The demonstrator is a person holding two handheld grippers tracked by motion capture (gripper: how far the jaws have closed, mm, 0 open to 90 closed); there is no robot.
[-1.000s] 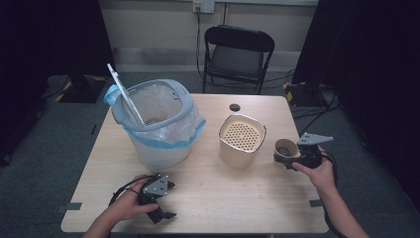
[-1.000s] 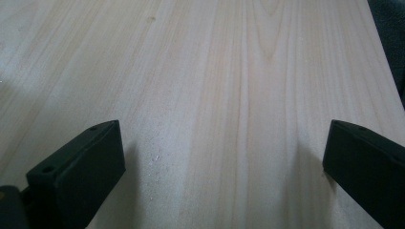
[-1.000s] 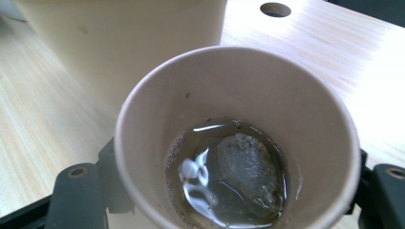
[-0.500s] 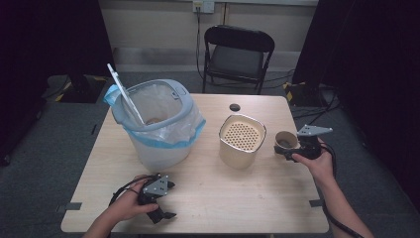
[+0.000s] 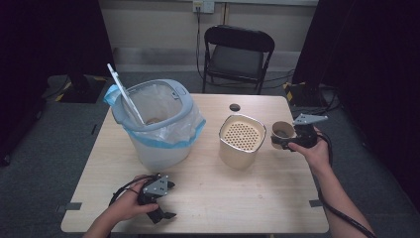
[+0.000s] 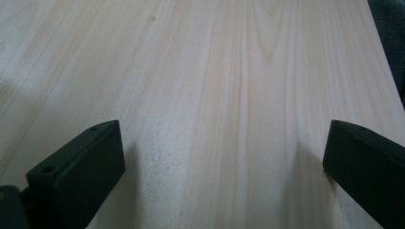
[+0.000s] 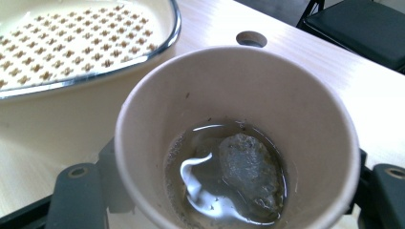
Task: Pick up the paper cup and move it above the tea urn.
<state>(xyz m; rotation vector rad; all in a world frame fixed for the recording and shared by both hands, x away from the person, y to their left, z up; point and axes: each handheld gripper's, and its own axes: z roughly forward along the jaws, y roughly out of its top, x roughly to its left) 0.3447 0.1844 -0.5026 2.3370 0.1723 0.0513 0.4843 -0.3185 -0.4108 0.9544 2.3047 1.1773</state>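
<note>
A person's right gripper holds a brown paper cup off the table, its jaws clamped on the cup's sides, just right of a cream container with a perforated strainer insert. In the right gripper view the cup hides most of the two jaws; a wet tea bag lies in a little dark liquid at the bottom, and the cup's near rim is cut off by the frame's lower edge. The strainer insert shows there in part, cut off at the top and left.

The left gripper rests low at the near left of the table, jaws spread wide with nothing between them; the left gripper view shows them over bare wood, both jaws cut off by the frame. The person's forearms enter from the bottom edge, and the rest of the body is out of frame.

One pale blue bin, lined with a clear bag, stands at the table's far left, a white stick-like item leaning out of it; what lies inside is hard to make out. One cup, one strainer container, one bin, two grippers.

The table is light wood with a round cable hole near its far edge. Beyond it stands one black folding chair on grey carpet, with dark curtains at both sides
</note>
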